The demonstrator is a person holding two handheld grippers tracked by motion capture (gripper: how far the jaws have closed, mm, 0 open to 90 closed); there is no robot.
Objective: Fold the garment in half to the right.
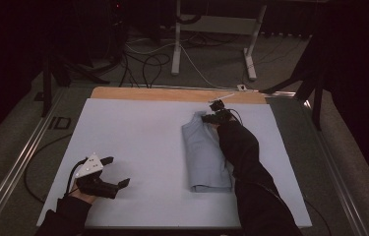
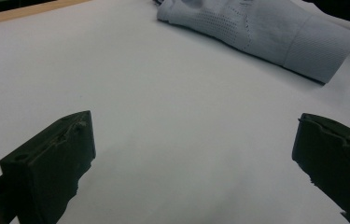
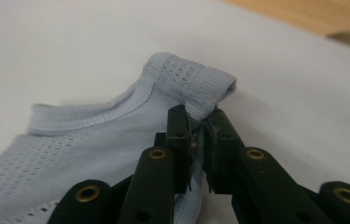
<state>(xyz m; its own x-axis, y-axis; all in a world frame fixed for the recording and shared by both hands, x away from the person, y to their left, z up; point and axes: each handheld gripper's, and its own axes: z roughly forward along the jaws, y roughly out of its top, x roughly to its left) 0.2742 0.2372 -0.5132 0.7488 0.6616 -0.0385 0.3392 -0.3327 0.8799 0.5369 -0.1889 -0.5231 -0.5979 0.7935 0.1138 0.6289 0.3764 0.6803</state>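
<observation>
A light blue knitted garment (image 1: 206, 157) lies folded into a long strip on the white table cover (image 1: 138, 142), right of centre. My right gripper (image 1: 206, 118) is at the strip's far end. In the right gripper view this gripper (image 3: 199, 119) is shut on the ribbed collar edge of the garment (image 3: 93, 140), with fabric pinched between the black pads. My left gripper (image 1: 118, 171) rests near the front left of the cover, open and holding nothing. Past the wide gap of the left gripper (image 2: 191, 140), the garment (image 2: 256, 28) lies well away.
A strip of bare wooden tabletop (image 1: 172, 94) shows beyond the white cover. Behind the table stand white desk legs (image 1: 176, 44), with cables on the floor. A metal rail (image 1: 19, 162) runs along the left side. The cover between the two grippers is bare.
</observation>
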